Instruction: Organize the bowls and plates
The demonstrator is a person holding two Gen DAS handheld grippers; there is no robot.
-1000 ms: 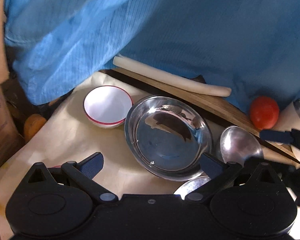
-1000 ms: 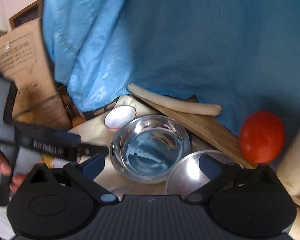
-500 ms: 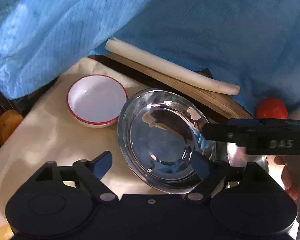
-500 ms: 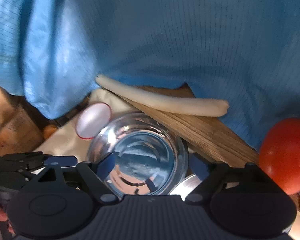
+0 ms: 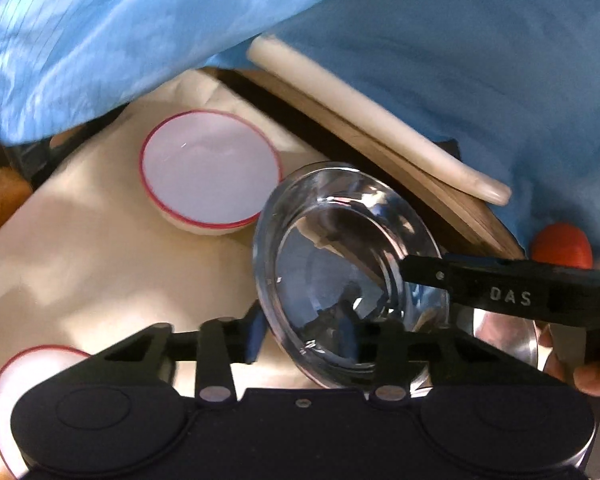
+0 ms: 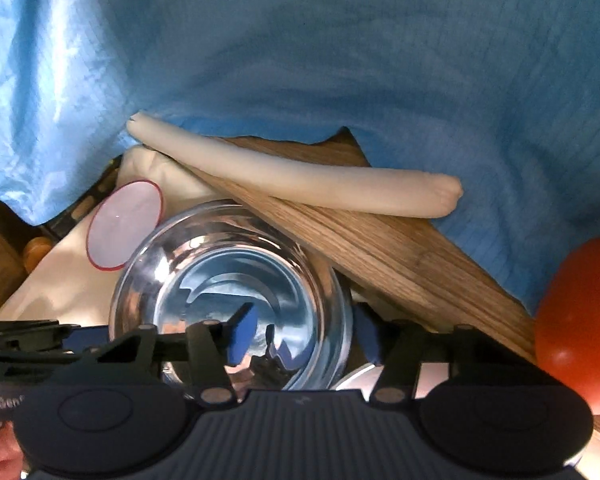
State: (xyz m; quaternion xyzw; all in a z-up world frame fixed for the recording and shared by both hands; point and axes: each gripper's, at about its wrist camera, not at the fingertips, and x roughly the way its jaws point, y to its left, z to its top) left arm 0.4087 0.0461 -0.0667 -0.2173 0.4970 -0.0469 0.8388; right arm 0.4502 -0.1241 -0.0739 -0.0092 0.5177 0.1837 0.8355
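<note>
Grippers point(image 5: 312, 328) point(image 6: 304, 334) both straddle steel bowl point(image 5: 348, 276) rim, w/ white bowl point(image 5: 210, 168) adjacent.

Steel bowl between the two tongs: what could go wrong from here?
1. The steel bowl is smooth, and the right tongs straddle only its thin wall, with a gap left; it may slip or tip when lifted.
2. The white bowl with the red rim sits right beside it, near the left tongs; a swing could knock it.
3. The tomato is close to the right tongs and might get pushed.
</note>
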